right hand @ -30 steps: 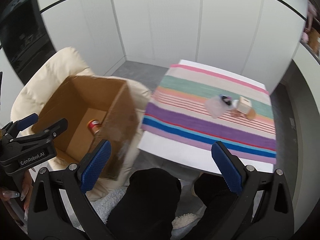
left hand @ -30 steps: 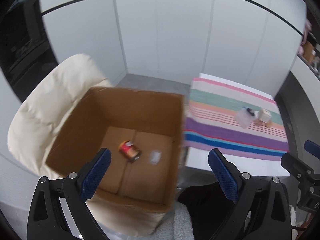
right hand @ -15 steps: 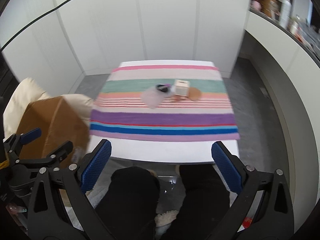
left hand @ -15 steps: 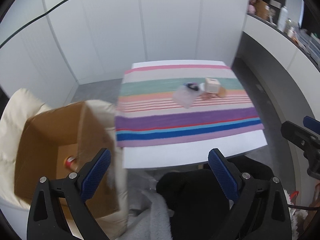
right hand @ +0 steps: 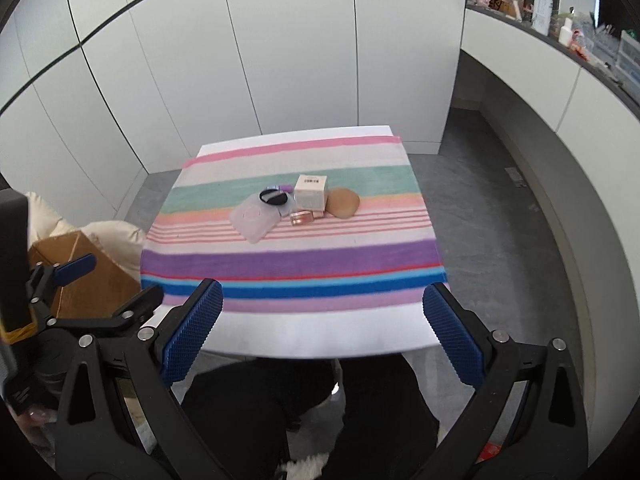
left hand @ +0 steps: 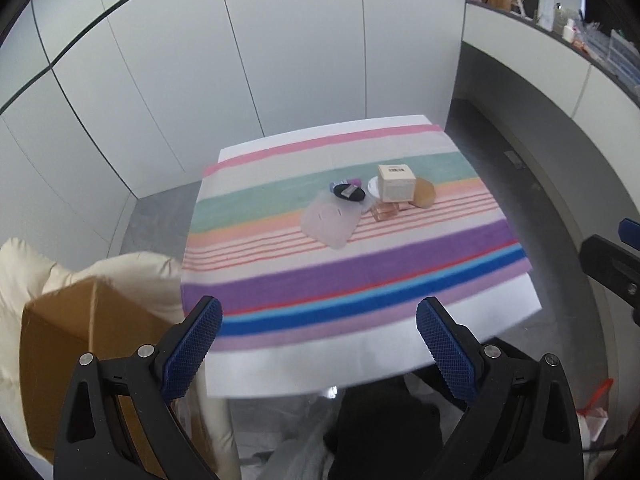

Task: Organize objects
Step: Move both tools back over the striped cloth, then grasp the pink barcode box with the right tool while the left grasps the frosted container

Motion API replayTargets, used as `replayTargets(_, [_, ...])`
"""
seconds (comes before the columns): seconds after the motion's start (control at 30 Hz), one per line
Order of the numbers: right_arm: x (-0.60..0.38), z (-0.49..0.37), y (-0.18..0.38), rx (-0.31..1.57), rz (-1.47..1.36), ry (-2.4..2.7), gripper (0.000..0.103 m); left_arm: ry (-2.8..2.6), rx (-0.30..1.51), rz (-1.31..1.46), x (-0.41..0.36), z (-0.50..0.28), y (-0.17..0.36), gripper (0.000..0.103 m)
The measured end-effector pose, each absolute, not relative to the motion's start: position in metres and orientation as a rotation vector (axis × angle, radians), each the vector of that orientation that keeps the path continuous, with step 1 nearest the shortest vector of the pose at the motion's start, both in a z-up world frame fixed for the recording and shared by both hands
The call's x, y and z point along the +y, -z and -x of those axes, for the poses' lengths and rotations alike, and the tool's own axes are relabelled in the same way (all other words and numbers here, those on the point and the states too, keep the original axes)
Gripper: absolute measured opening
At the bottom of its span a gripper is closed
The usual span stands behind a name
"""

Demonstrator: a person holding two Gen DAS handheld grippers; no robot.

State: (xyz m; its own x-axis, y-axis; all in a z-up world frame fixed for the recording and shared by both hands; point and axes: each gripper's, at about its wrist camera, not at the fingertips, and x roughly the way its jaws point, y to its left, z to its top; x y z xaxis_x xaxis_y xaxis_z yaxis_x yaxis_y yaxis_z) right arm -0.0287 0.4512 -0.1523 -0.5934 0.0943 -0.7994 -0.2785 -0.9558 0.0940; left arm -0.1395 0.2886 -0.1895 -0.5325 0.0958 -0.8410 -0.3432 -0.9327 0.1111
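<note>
A small pile of objects lies mid-table on a striped cloth [left hand: 320,280]: a pale pink pouch [left hand: 330,220], a black round item [left hand: 349,192], a cream box [left hand: 396,182], a tan sponge [left hand: 424,194] and a pink jar [left hand: 385,211]. The same pile shows in the right wrist view, with the pouch [right hand: 256,218] and the box [right hand: 311,191]. My left gripper [left hand: 318,338] is open and empty, held near the table's front edge. My right gripper [right hand: 322,328] is open and empty, also at the front edge.
A brown cardboard box [left hand: 80,320] sits on a cream cushioned chair [left hand: 132,268] left of the table; it also shows in the right wrist view [right hand: 80,264]. A curved counter [right hand: 560,92] with bottles runs along the right. The person's dark-clothed legs [right hand: 312,408] are below.
Both grippers swung right, from over the cardboard box to facing the table. The box and the can inside it have slid out to the left edge of view.
</note>
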Motion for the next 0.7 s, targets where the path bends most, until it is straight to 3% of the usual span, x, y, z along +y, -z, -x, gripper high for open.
replayTargets(0.23, [0.487,0.096,0.192,0.441,1.383,-2.598,0.102,-2.481,0.582,1.446,0.323,0.206,0.246,0.099])
replayTargets(0.43, [0.497,0.167,0.236,0.484,1.439,-2.585,0.102,-2.377,0.348,1.585,0.311,0.270,0.300,0.098])
replayTargets(0.7, [0.504,0.261,0.317,0.461,1.541,-2.503,0.100,-2.310,0.340,1.582,0.325,0.328,0.348,0.098])
